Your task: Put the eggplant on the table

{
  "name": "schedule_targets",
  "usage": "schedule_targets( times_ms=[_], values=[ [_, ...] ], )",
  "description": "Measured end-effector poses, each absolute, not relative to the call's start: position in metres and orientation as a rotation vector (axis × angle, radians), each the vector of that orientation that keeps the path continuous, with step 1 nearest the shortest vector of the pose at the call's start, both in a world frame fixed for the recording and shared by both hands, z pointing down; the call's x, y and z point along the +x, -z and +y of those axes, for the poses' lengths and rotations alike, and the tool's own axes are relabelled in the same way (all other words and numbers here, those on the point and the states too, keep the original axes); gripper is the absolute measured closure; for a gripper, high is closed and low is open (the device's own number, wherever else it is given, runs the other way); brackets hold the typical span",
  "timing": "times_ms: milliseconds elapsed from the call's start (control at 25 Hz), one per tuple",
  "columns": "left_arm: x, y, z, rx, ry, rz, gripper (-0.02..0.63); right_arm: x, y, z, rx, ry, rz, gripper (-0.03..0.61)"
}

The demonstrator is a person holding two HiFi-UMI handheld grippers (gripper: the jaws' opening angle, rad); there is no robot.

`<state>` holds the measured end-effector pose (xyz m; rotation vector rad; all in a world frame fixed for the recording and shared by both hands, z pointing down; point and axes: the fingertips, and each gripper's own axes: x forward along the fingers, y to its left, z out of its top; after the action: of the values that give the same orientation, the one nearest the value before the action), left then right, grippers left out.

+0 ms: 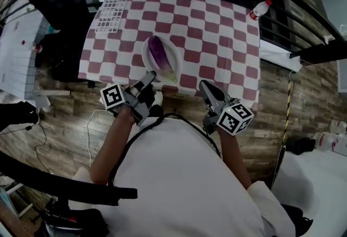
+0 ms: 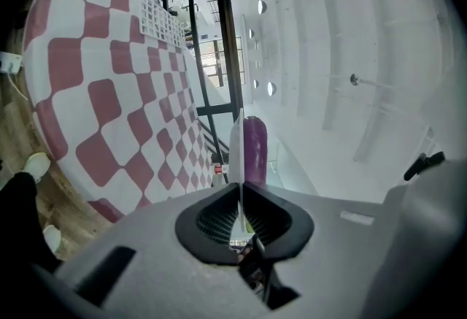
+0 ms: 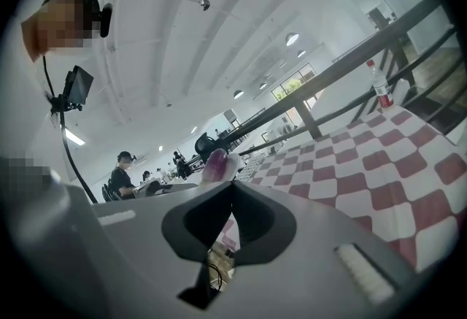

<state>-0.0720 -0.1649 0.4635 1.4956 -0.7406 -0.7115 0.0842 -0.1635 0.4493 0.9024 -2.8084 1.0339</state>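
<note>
Left hand-held gripper (image 1: 150, 75) pinches the plate (image 1: 174, 57) rim at 7 o'clock, right hand-held gripper (image 1: 202, 84) is closed and empty; the glossy, light eggplant (image 1: 159, 51) probably wants a gentle mid-body grip.

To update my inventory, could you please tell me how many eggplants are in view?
1. The eggplant lies on the plate near the front edge of the checkered table; others may sit out of view.

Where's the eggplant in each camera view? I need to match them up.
Head view: eggplant on the plate, middle of the table's near side.
Left gripper view: centre, just above the jaw tips.
Right gripper view: left of centre, just above the jaw tips.
Shared landmark: checked tablecloth.
</note>
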Motion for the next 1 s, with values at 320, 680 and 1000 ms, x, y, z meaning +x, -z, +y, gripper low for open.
schedule_targets(
  times_ms=[320,680,1000],
  values=[
    [-0.109,-0.469,-0.213,1.492,0.674,-0.687,0.586,0.051,-0.448,-0.202,1.009,-1.034,-2.774,0.571],
    [-0.156,-0.485,-0.256,1.496,0.610,-0.635,0.586,0.007,-0.452,-0.241,1.128,-1.027,-2.741,0.571],
    [-0.168,-0.504,-0.289,1.504,0.572,-0.587,0.586,-0.021,-0.461,-0.265,1.114,-1.057,-2.699,0.571]
  ],
)
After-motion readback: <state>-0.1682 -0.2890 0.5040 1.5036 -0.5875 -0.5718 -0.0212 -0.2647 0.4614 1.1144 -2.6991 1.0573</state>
